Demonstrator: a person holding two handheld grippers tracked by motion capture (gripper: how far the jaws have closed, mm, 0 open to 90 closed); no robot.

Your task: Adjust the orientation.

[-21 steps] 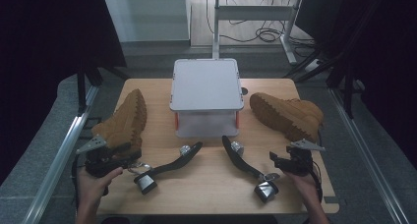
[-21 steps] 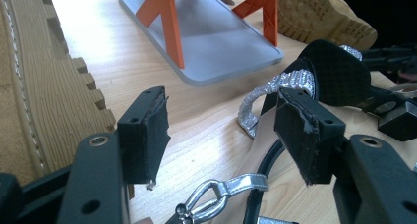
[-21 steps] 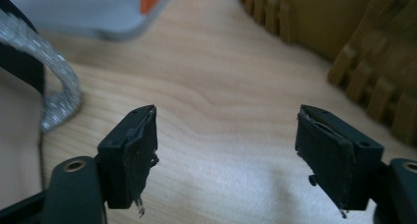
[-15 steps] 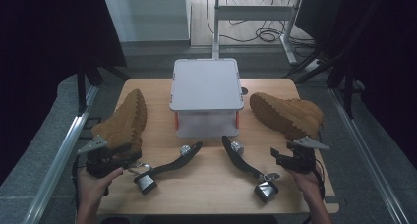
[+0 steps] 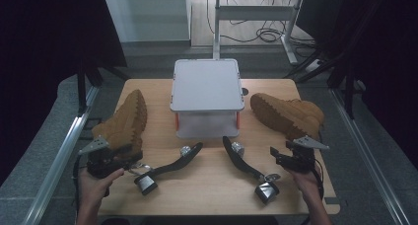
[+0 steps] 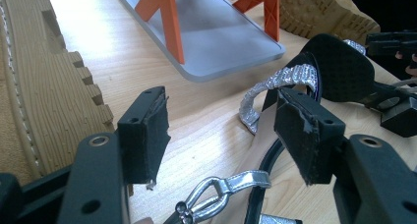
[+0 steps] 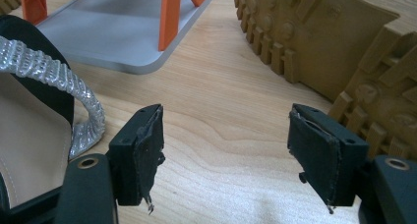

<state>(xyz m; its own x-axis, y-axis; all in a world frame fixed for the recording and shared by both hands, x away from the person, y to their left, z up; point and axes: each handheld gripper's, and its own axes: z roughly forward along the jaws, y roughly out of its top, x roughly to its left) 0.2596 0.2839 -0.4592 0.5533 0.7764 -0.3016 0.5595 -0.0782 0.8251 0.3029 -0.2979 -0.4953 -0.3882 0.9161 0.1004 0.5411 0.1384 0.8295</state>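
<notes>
Two tan boots lie on their sides on the wooden table: one at the left [image 5: 123, 121], one at the right [image 5: 288, 114]. Between them, near the front, lie two black heeled sandals with silver straps, the left one [image 5: 167, 166] and the right one [image 5: 244, 163]. My left gripper [image 5: 129, 156] stands open beside the left boot's sole [image 6: 44, 101], with the left sandal's silver buckle [image 6: 216, 192] just ahead of its jaws [image 6: 221, 130]. Low over bare wood, my right gripper [image 5: 275, 153] is open [image 7: 226, 140], the right boot's sole [image 7: 334, 47] on one side and a sandal [image 7: 34, 126] on the other.
A grey two-tier rack [image 5: 207, 84] on orange legs [image 6: 172, 22] stands at the middle back of the table. Metal rails [image 5: 54, 161] run along both sides of the table. Bare wood [image 5: 207, 185] lies between the sandals at the front.
The right hand and its gripper have shifted slightly; the left gripper has barely moved. Boots, sandals and rack stay where they were.
</notes>
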